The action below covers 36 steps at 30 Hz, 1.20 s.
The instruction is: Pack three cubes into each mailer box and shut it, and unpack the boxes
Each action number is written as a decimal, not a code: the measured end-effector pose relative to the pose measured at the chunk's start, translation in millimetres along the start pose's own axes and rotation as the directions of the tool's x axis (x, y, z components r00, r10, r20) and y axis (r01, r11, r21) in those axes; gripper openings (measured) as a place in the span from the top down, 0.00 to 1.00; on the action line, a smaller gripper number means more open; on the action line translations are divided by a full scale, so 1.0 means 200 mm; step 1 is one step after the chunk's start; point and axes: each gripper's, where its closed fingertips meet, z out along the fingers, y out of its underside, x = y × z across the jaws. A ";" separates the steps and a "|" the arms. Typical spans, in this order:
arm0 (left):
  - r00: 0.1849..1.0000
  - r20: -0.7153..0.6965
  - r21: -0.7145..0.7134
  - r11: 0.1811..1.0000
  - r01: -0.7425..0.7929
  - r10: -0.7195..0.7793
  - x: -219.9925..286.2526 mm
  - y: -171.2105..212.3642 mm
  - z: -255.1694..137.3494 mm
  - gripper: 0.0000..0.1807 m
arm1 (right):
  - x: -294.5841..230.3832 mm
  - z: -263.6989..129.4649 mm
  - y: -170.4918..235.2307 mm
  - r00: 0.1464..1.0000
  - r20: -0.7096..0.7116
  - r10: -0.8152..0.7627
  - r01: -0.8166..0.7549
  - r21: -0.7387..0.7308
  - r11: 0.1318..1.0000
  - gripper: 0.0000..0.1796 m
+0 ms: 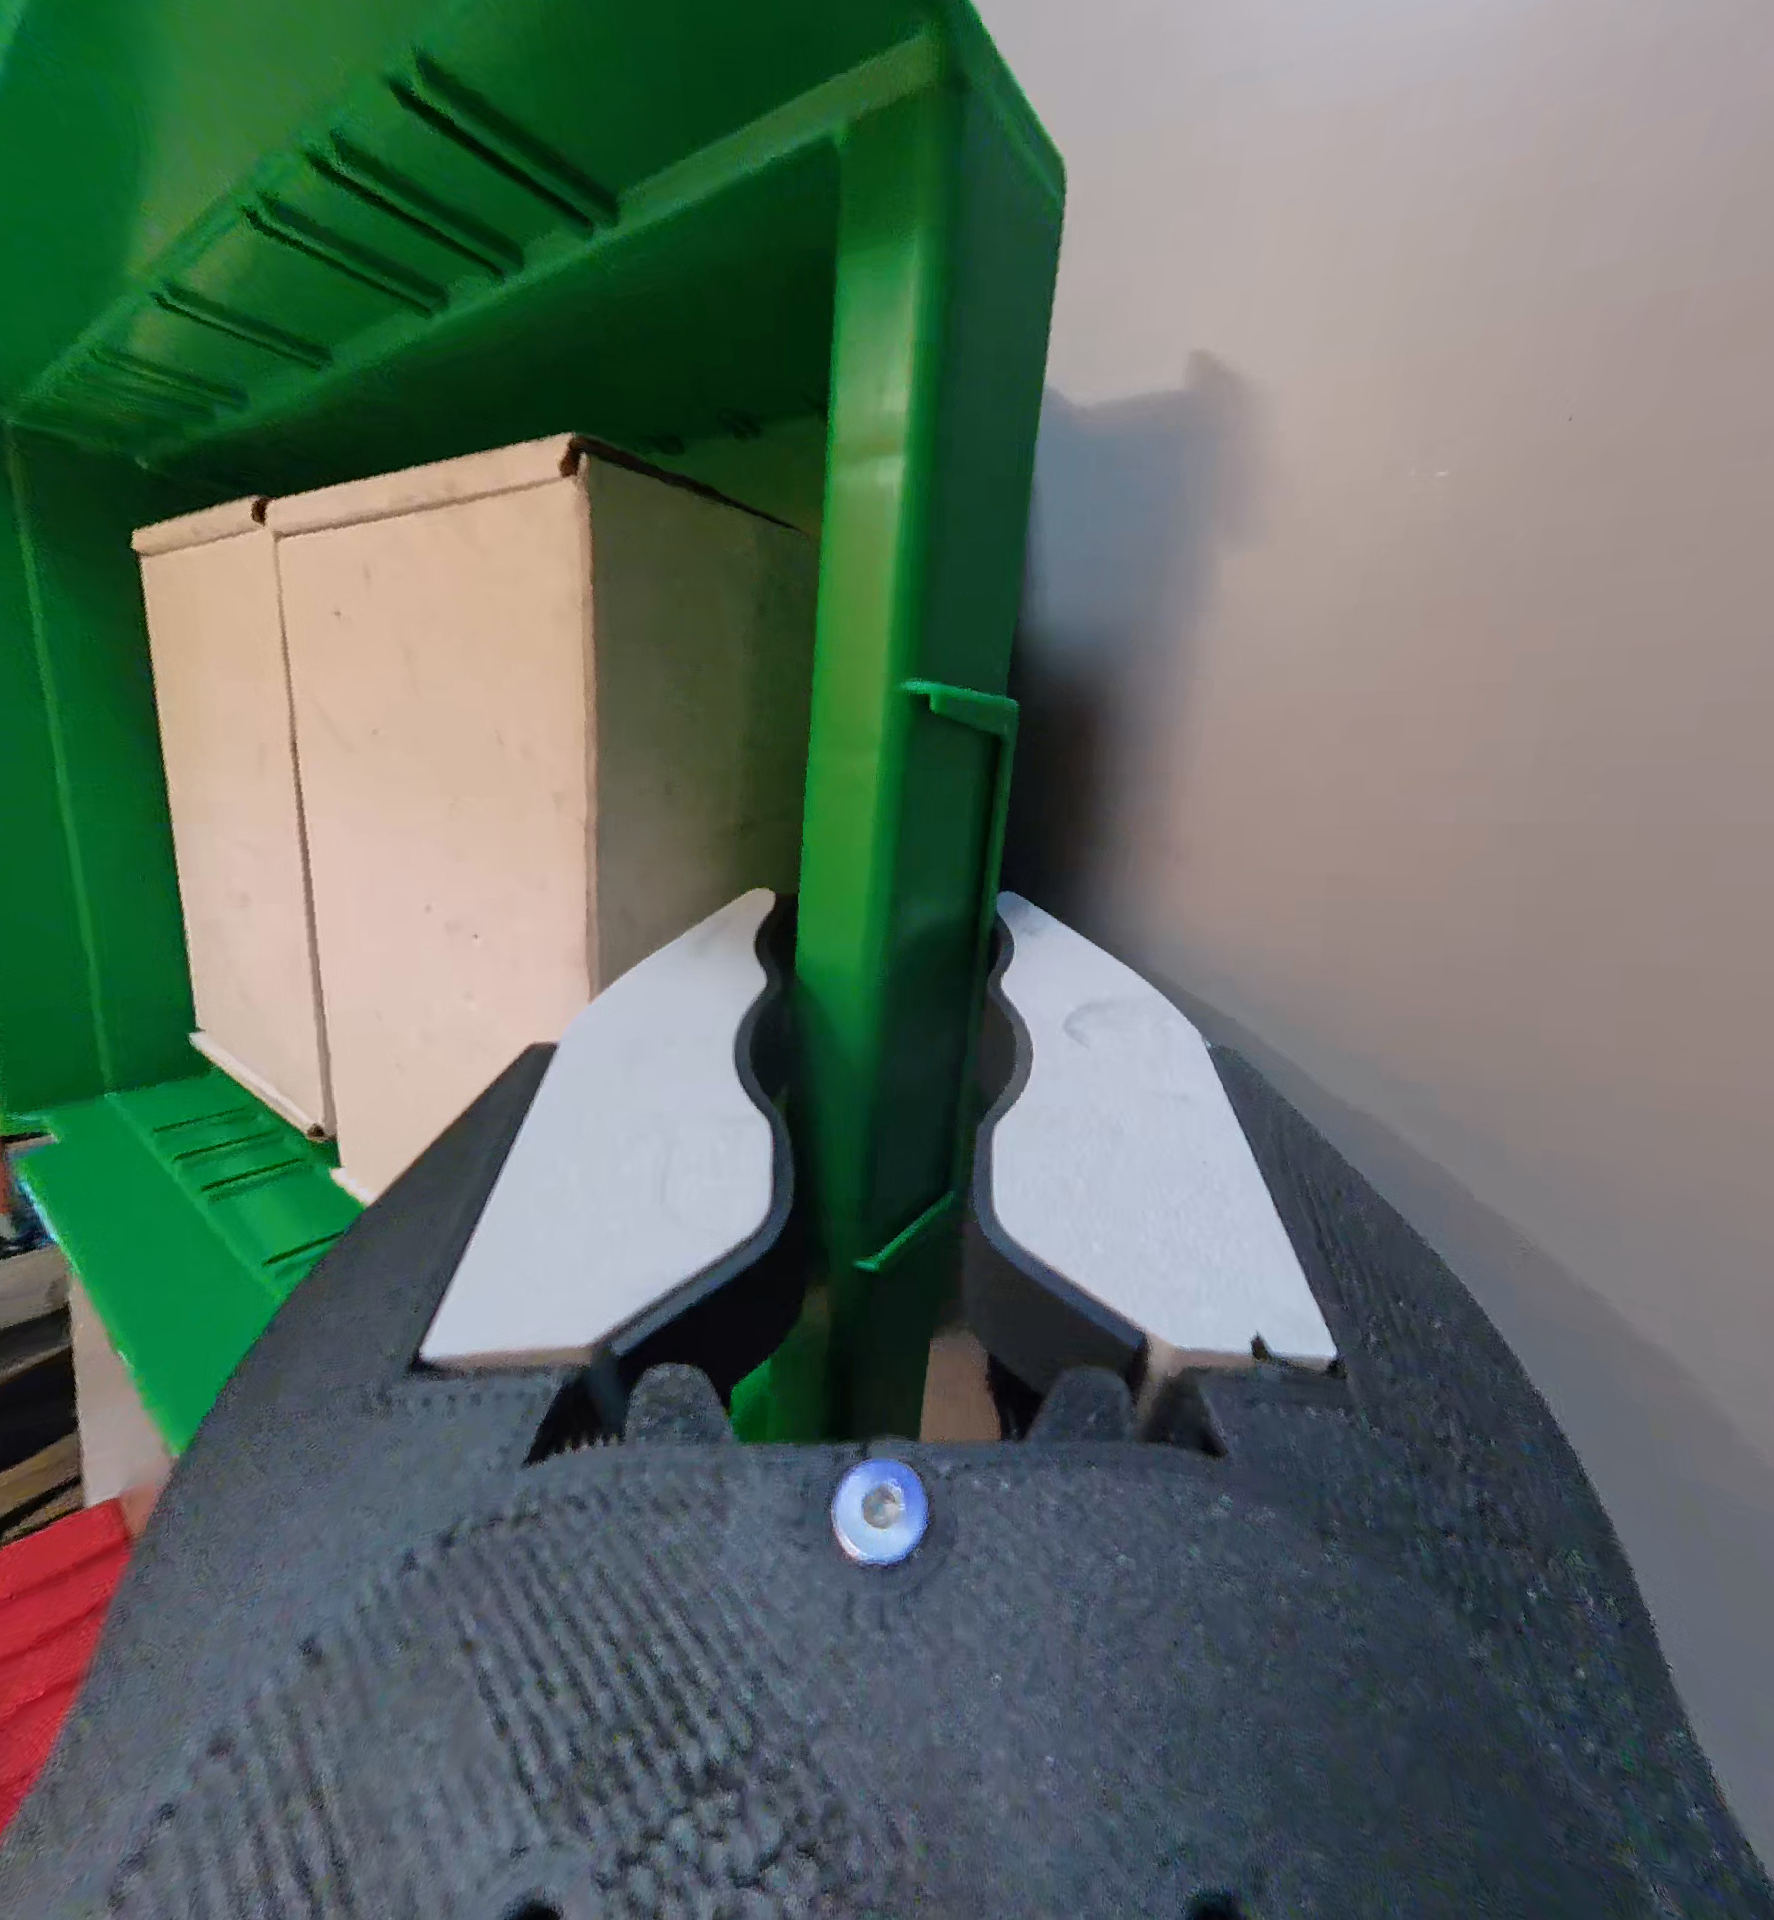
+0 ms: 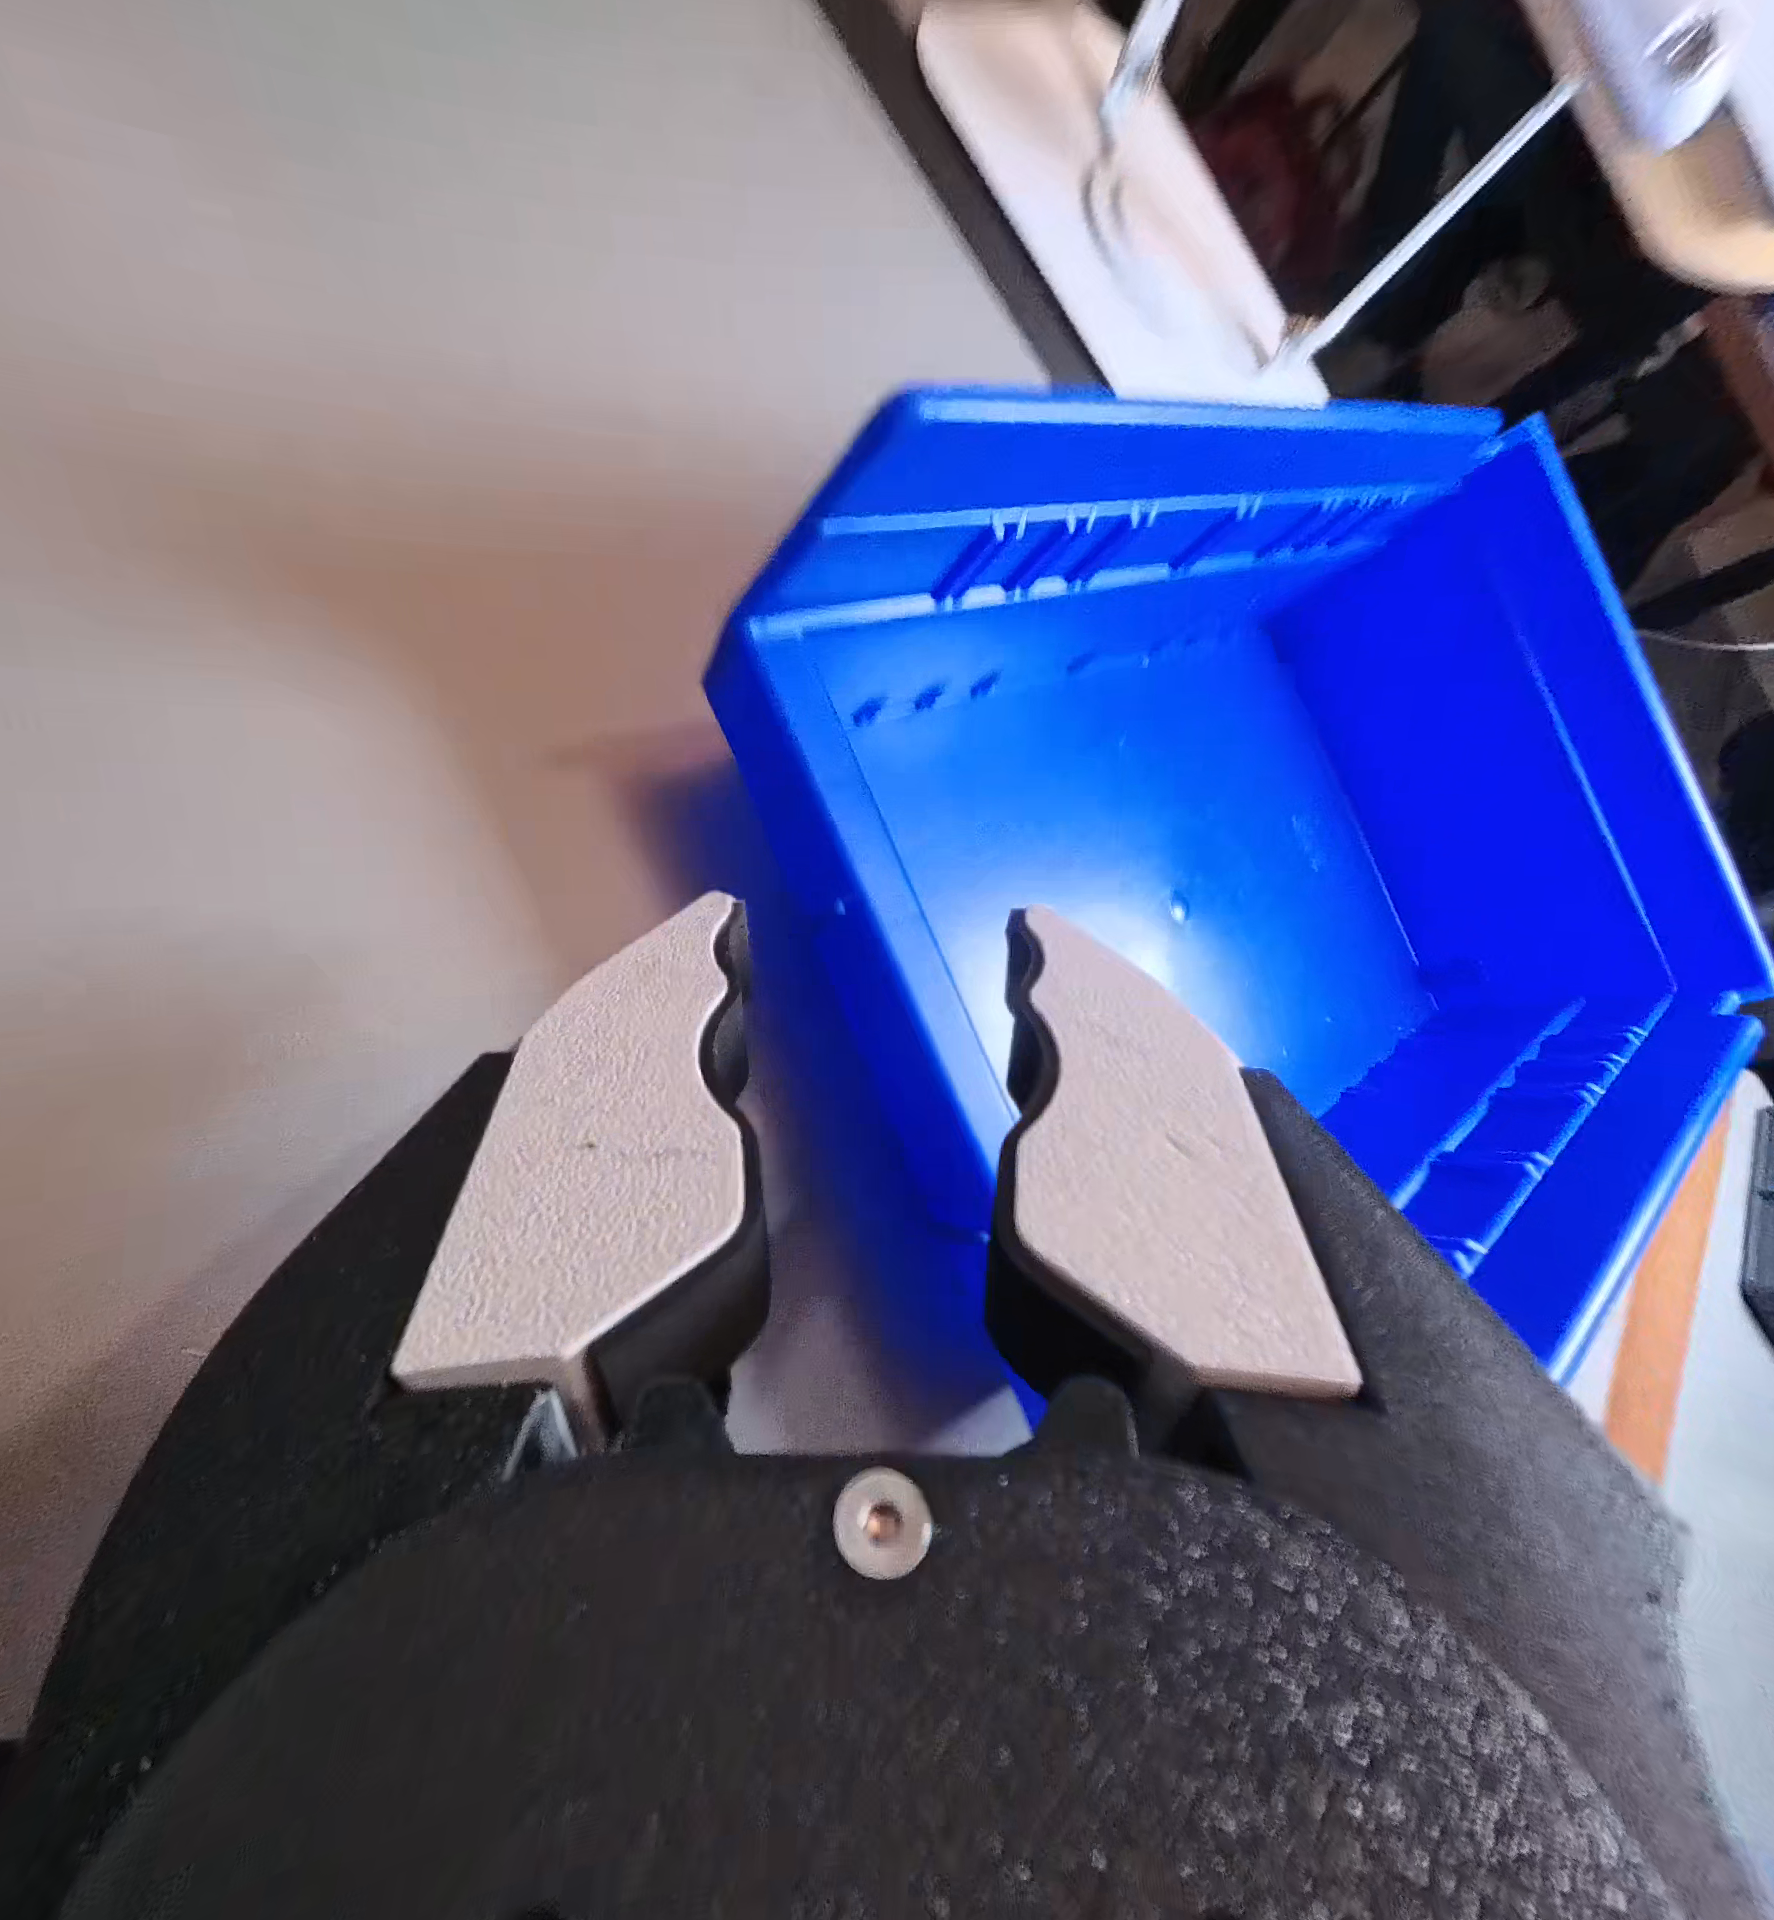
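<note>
In the left wrist view my left gripper (image 1: 888,914) is shut on the side wall of a green plastic bin (image 1: 904,623), one finger inside and one outside. Two closed pale cardboard mailer boxes (image 1: 447,779) stand side by side inside the green bin, just left of the gripped wall. In the right wrist view my right gripper (image 2: 878,920) straddles the near side wall of a blue plastic bin (image 2: 1174,790), one finger outside and one inside. The blue bin is tilted and looks empty. No cubes show in either view.
A pale table top (image 1: 1434,727) lies under and right of the green bin. A red cloth (image 1: 10,1662) shows at the lower left. Past the table edge beyond the blue bin stands dark clutter with a glass panel (image 2: 1330,187). Left tips to right tips: about 40 cm.
</note>
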 end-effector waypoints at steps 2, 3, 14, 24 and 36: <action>0.998 -0.045 0.012 0.999 0.040 -0.040 0.00 0.00 -0.01 0.78 | -0.04 -0.05 -0.05 0.999 -0.005 0.053 -0.052 0.089 0.995 0.74; 0.993 -0.087 0.039 0.996 0.082 -0.078 0.01 -0.02 -0.04 0.75 | -0.06 -0.08 -0.06 0.997 -0.005 0.071 -0.070 0.129 0.989 0.74; 0.915 -0.308 0.007 0.961 0.277 -0.261 -0.41 -0.04 -0.10 0.47 | -0.21 -0.09 -0.14 0.989 0.082 0.122 -0.144 0.354 0.924 0.76; 0.840 -0.486 -0.274 0.955 0.115 -0.241 -0.37 0.10 0.14 0.35 | -0.27 -0.09 -0.07 0.981 0.143 0.132 -0.174 0.334 0.926 0.74; 0.854 -0.502 -0.273 0.962 -0.004 -0.139 -0.30 0.10 0.09 0.32 | -0.28 -0.10 -0.10 0.977 0.166 0.132 -0.184 0.353 0.917 0.74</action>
